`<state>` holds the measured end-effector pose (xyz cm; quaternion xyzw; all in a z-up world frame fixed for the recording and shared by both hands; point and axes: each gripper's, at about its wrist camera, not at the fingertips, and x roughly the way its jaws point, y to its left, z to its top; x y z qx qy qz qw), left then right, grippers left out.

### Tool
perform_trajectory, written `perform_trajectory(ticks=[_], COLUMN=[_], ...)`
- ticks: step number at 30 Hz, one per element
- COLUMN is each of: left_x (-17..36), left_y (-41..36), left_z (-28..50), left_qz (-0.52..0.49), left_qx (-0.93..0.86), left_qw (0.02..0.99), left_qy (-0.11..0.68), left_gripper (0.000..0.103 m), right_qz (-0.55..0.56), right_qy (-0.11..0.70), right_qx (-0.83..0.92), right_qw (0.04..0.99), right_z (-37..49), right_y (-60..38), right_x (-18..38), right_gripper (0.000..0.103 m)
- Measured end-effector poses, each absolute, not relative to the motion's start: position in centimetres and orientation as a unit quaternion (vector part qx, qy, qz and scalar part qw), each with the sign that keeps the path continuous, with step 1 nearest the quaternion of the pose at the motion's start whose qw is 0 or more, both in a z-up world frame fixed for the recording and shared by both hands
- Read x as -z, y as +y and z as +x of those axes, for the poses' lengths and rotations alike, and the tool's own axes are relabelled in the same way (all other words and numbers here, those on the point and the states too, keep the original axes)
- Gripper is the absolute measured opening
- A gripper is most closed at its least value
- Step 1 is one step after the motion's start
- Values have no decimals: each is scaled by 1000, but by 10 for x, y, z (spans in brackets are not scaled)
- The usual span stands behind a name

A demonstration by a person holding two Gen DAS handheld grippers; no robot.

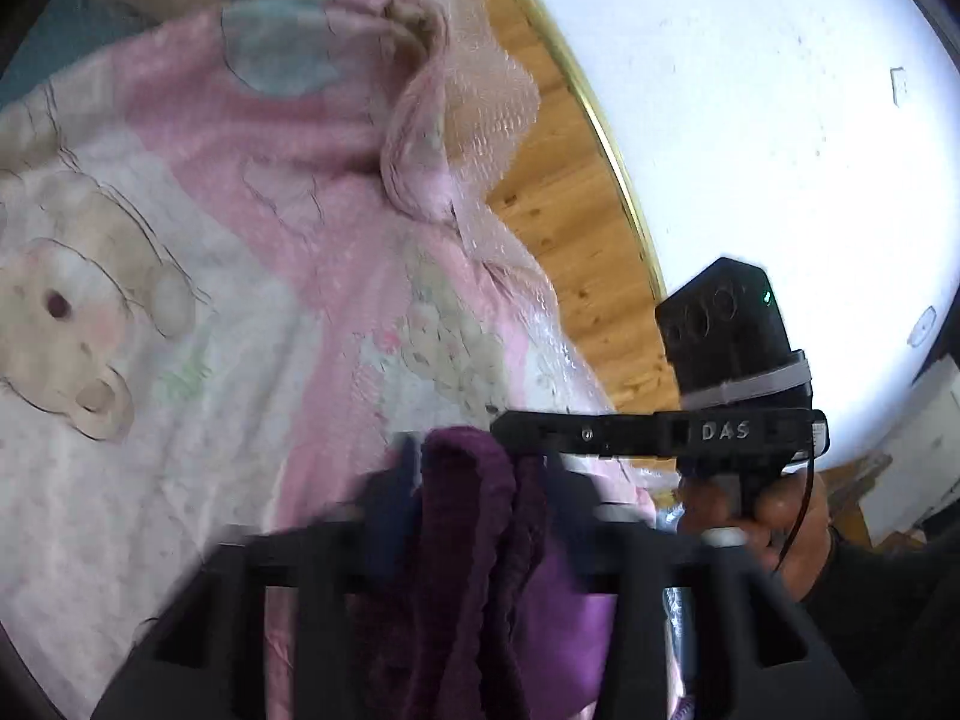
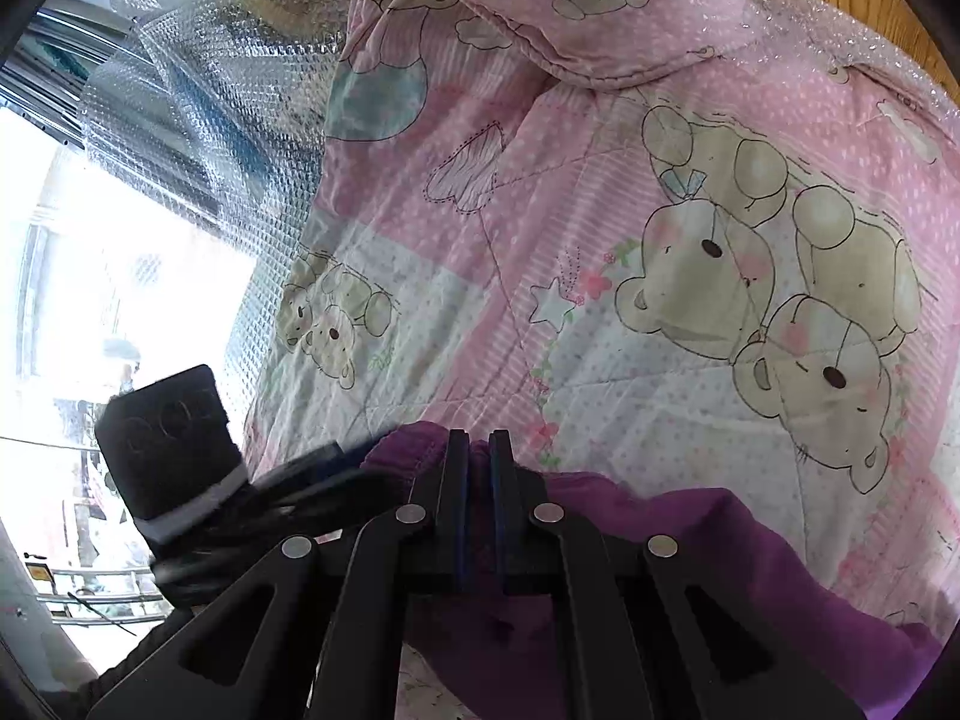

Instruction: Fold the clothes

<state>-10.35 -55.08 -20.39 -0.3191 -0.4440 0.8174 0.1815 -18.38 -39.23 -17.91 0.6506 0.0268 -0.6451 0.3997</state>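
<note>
A purple garment point(image 1: 456, 540) hangs bunched between the two blurred fingers of my left gripper point(image 1: 468, 462), which is shut on it. In the right wrist view the same purple garment point(image 2: 690, 540) spreads out to the lower right, and my right gripper point(image 2: 477, 444) is shut on its gathered upper edge. The two grippers hold the cloth close together: the right gripper point(image 1: 540, 429), held in a hand point(image 1: 780, 516), reaches in from the right, and the left gripper point(image 2: 324, 468) shows blurred at the left. The garment's lower part is hidden behind the gripper bodies.
A pink quilt with teddy bears point(image 1: 240, 240) point(image 2: 600, 240) covers the surface below. Bubble wrap point(image 2: 198, 138) point(image 1: 498, 90) lies along its edge. A wooden panel with a brass strip point(image 1: 570, 210) borders it, and a white wall point(image 1: 750, 120) lies beyond. A bright window point(image 2: 120, 276) is on the left.
</note>
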Motion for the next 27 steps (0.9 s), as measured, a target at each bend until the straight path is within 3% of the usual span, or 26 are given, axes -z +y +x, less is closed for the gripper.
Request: perform_trajectory(ticks=[1, 11, 15, 18, 19, 20, 22, 24, 27], left_x=[203, 189, 196, 216, 221, 221, 215, 206, 187], left_y=[-545, -513, -519, -534, -542, -549, -569, -591, -606], left_z=[-105, -117, -129, -133, -129, -123, -103, -80, -63], left_qz=[-331, -381, -402, -426, -427, -428, -412, -387, -364], left_qx=[-823, -835, -835, -825, -821, -824, -826, -824, -828], left_qw=[181, 242, 220, 195, 187, 169, 144, 138, 133], left_qy=[-426, -315, -303, -316, -330, -332, -357, -390, -405], left_gripper=[7, 5, 5, 10, 12, 26, 40, 43, 44], right_qz=[650, 644, 657, 673, 671, 666, 649, 635, 631], right_qy=[27, 35, 22, -30, -58, -89, -133, -148, -97], right_qx=[647, 649, 631, 610, 615, 617, 622, 634, 663], right_qw=[398, 402, 412, 416, 410, 411, 417, 416, 392], right_z=[-184, -185, -185, -192, -195, -198, -197, -190, -162], right_y=[-391, -396, -405, -402, -393, -382, -358, -329, -301], right_x=[179, 176, 181, 197, 197, 193, 179, 168, 168], right_gripper=[5, 5, 6, 12, 20, 25, 33, 36, 38])
